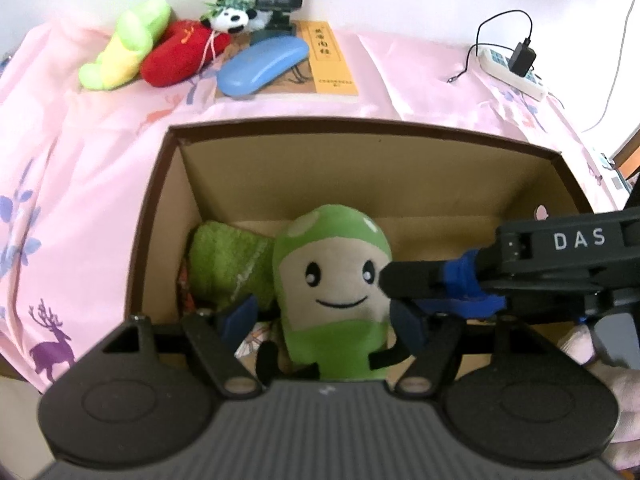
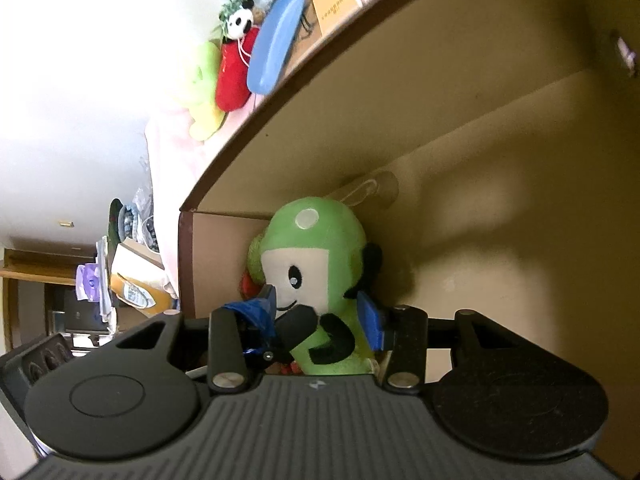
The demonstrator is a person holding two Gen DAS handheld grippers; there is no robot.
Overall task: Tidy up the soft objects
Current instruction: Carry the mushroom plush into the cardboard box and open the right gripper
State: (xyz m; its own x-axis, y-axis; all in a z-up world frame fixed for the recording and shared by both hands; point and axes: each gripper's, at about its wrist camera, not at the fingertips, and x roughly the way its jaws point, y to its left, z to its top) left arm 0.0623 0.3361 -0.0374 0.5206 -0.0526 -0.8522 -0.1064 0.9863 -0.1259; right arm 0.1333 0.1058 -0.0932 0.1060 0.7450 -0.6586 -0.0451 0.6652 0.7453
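— What did the green doll (image 1: pixel 334 292) look like?

— It was soft and green, with a cream face, two black eyes, a little smile and a pale spot on its head. It had small black arms.

— Where was it?

— It stood upright inside the brown cardboard box (image 1: pixel 160 208), near the left wall. A fuzzy green toy (image 1: pixel 228 264) lay just beside it. Something red was tucked behind there too, but it was too hidden to name.

— And the hand-held grippers?

— The left hand-held gripper (image 1: pixel 326 322) had its blue pads spread apart on both sides of the doll. The right hand-held gripper (image 2: pixel 322 312) also sat around the doll; I think its pads were not squeezing it.

— Anything outside the box?

— On the pink cloth (image 1: pixel 80 160) lay a green and yellow plush (image 1: pixel 124 46), a red plush (image 1: pixel 182 54), a tiny panda (image 1: pixel 232 18), a blue case (image 1: pixel 262 66) and a yellow book (image 1: pixel 332 60).
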